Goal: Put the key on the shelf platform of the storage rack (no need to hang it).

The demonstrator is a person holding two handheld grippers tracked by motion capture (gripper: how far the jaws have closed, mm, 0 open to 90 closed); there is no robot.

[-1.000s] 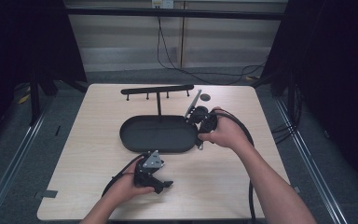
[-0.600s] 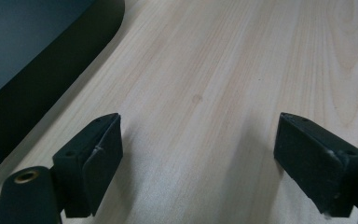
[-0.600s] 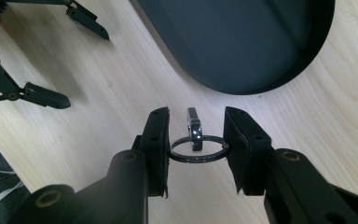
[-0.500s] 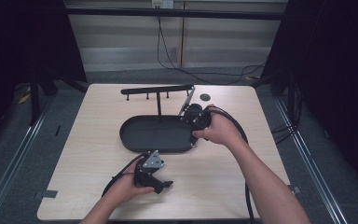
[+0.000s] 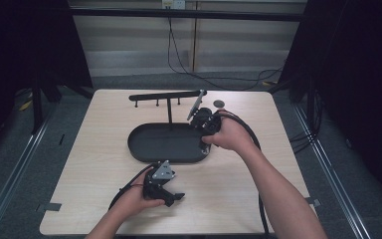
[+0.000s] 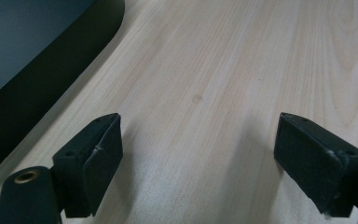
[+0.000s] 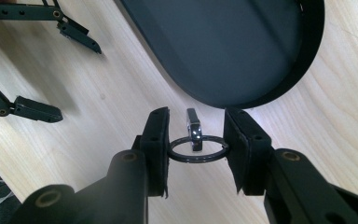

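A black ring with a small metal clip hanging through it was gripped between the pads of the right gripper, one pad pressed against each side of the ring. In the right gripper view the ring was held flat and level, above the bare wood of the table and just off the rounded end of the black oval tray; nothing lay in the part of the tray that could be seen there. In the high view the right gripper was held by the right hand over the tray's right end, toward the far right part of the table, with its cable looped around the wrist.

From the far rim of the tray a thin post rose to a black hanger bar with short pegs along its underside, set near the far edge of the table. A small dark disc lay on the wood near the far right corner, apart from the tray.

The left gripper was rested on the table near its near edge, in front of the tray, and was held by the left hand. Its jaws were spread wide with nothing between them; in the left gripper view only bare wood lay between the two pads, with the tray's edge close by.
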